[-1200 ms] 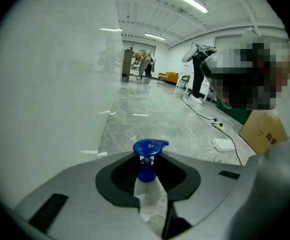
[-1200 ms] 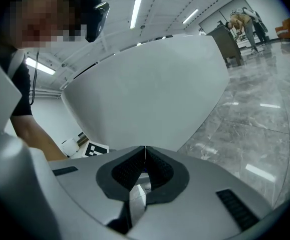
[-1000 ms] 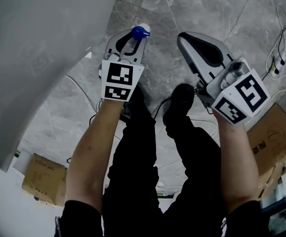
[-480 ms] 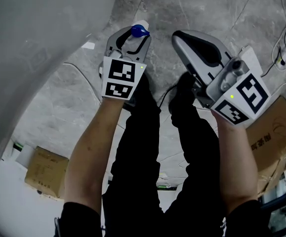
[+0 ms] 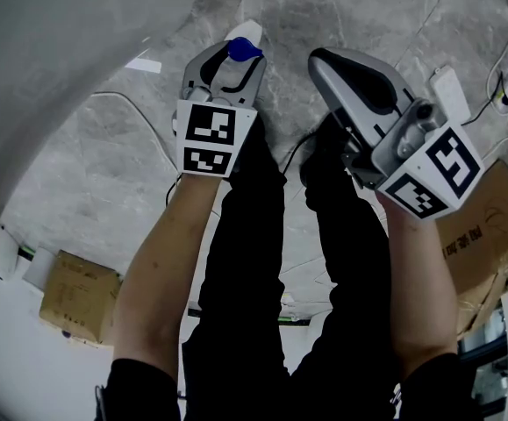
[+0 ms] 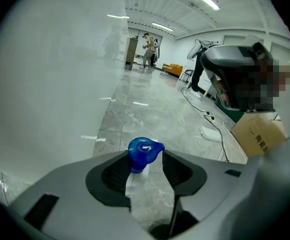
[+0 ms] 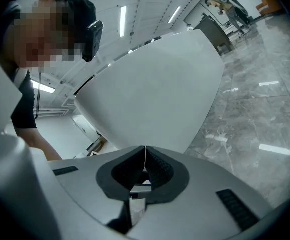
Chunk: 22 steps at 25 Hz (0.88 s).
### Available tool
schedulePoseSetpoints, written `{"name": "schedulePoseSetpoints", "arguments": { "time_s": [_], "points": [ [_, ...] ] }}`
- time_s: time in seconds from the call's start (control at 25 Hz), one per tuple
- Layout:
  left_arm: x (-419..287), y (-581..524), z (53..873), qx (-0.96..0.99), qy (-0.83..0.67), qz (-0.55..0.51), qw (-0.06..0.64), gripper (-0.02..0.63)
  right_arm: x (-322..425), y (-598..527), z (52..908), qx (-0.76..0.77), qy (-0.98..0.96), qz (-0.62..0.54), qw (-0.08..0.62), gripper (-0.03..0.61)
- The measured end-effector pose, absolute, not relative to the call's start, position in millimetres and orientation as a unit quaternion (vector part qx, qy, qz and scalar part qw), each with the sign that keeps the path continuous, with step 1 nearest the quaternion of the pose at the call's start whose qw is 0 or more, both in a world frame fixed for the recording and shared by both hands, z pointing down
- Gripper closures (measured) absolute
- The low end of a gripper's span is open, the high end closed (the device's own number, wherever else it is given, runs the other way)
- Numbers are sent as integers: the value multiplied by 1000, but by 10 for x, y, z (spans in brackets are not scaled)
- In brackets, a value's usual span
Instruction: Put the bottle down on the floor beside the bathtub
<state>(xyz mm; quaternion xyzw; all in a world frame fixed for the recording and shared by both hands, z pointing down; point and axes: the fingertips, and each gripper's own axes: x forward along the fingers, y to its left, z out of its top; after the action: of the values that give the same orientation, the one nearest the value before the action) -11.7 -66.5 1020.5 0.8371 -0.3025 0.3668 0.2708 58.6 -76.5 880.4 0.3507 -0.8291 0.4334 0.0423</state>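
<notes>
1. Grey floor (image 5: 104, 174) beside the bathtub (image 5: 52, 51) seemingly carried the bottle (image 6: 143, 153), upright between my left claw (image 5: 232, 60), whose jaws had just been opening and stood spread.
2. Withdrawing crookedly, a jaw could have clipped and toppled it.
3. My right claw (image 7: 145, 166) was pressed together, empty.

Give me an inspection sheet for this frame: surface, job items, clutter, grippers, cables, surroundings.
Surface: grey marble-pattern floor, glossy.
Job's things: bottle with blue cap, upright beside the white bathtub; looks set on the floor.
Clutter: cardboard box at left, second box at right.
Grippers: left gripper open, jaws have just been opening, bottle cap between them; right gripper shut, empty.
Cables: white cable near the tub; more cables far right.
Surroundings: open hall, people in the distance.
</notes>
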Motion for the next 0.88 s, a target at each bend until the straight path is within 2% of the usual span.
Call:
{"name": "schedulePoseSetpoints", "arguments": {
  "time_s": [0.6, 0.88],
  "points": [
    [-221, -581, 9971, 842, -291, 364, 270, 387, 374, -721, 8742, 354, -821, 447, 20, 550],
    [-281, -541, 9479, 846, -285, 355, 277, 387, 431, -661, 8606, 443, -786, 430, 37, 549]
  ]
}}
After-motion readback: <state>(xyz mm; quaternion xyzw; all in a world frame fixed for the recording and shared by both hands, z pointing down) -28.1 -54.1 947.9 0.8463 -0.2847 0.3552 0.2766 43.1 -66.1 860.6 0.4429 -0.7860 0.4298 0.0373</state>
